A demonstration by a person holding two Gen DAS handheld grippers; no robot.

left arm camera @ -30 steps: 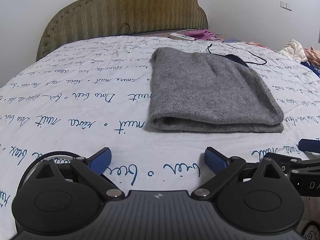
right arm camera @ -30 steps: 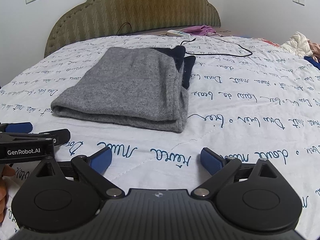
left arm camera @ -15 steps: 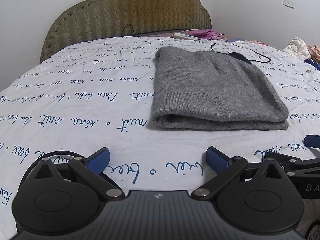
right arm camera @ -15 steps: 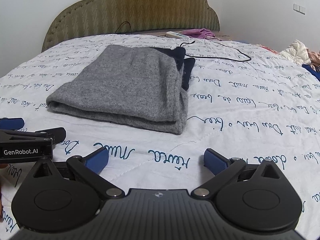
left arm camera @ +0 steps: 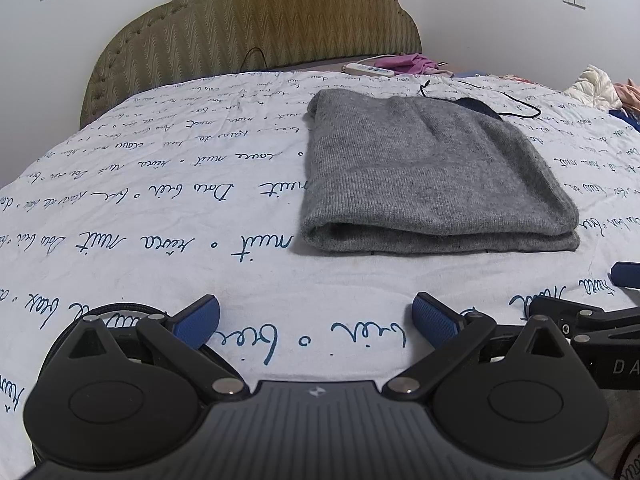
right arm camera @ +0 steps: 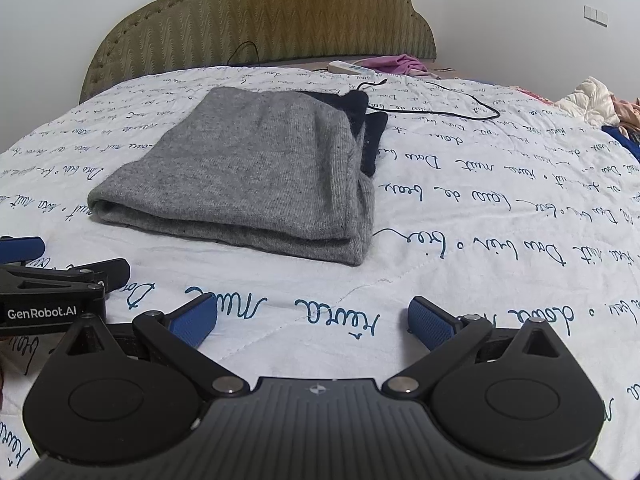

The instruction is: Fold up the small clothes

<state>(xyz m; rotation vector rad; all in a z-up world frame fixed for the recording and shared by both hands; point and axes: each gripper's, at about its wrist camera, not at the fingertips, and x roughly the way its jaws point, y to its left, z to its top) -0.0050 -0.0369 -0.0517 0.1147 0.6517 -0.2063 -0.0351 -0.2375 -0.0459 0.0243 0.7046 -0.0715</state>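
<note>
Both grippers, left (left arm camera: pixel 316 316) and right (right arm camera: pixel 312 316), are wide open and empty; the sweater (left arm camera: pixel 432 176) lies just ahead between them, long side crossways

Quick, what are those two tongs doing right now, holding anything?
Left tongs: open, holding nothing, short of the folded grey sweater.
Right tongs: open, holding nothing.

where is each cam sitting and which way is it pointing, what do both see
Left wrist: on the left gripper, low over the bed, facing the headboard; its open fingers show, the grey garment ahead to the right.
Right wrist: on the right gripper, facing likewise; its open fingers show, the left gripper at its left edge.
Shared: garment, headboard, printed sheet.
</note>
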